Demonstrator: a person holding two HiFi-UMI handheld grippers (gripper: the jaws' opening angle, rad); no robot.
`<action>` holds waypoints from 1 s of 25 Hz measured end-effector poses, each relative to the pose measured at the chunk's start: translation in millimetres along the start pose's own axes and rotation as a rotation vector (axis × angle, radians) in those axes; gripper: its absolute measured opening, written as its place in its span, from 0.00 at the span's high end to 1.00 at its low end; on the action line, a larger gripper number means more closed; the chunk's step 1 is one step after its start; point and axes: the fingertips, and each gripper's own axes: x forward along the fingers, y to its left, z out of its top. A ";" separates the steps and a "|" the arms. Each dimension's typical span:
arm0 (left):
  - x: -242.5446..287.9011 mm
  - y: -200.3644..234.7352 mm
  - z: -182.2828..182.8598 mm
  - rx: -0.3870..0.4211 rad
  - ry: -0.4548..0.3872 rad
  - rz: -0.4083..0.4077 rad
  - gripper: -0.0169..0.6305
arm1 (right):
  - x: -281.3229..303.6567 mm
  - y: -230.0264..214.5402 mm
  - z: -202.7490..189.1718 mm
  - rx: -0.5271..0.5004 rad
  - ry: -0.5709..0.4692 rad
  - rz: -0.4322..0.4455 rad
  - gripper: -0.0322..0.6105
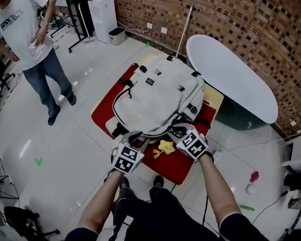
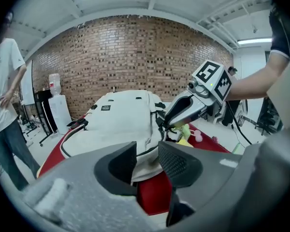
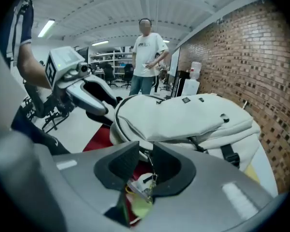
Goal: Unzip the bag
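At red mat's (image 1: 178,167) near edge: right tool (image 3: 145,161) spread astride zip-pull chain (image 3: 149,167); left tool (image 2: 146,162) spread astride bag (image 1: 158,94) fabric; zip line running leftward along bag's near end

One pale bag (image 1: 158,97) and one red mat (image 1: 103,115). Two claws: one left claw (image 2: 147,161), one right claw (image 3: 146,161), each with one marker cube (image 1: 126,158), so two cubes. One yellow toy (image 1: 165,146). One white oval bench (image 1: 231,77). One standing person (image 1: 30,34). One water dispenser (image 1: 103,14), one small bin (image 1: 117,35), one pole (image 1: 184,31), two wall sockets (image 1: 149,25), one pink object (image 1: 254,176)
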 end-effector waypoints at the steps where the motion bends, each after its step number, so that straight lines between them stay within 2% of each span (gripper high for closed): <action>1: 1.7 4.2 -2.4 0.014 0.011 -0.002 0.75 | 7.3 1.2 -7.8 -0.013 0.042 0.019 0.80; 4: 12.2 13.0 -10.1 0.084 0.062 -0.040 0.73 | 17.5 -1.7 -21.5 -0.053 0.143 0.032 0.78; 8: 20.9 9.9 -19.3 0.187 0.136 -0.136 0.73 | 28.3 2.7 -46.6 -0.177 0.318 0.019 0.77; 12: 23.7 8.3 -21.4 0.199 0.148 -0.211 0.73 | 34.7 -3.0 -51.4 -0.191 0.384 -0.036 0.89; 14: 22.4 7.7 -24.0 0.206 0.153 -0.253 0.74 | 30.8 1.9 -47.5 -0.154 0.415 -0.034 0.90; 21: 14.9 1.9 -29.9 0.252 0.108 -0.412 0.77 | 16.6 31.9 -29.2 0.127 0.448 -0.087 0.91; 25: 14.6 -0.7 -29.0 0.268 0.075 -0.468 0.78 | 13.7 51.9 -16.3 0.226 0.414 -0.134 0.90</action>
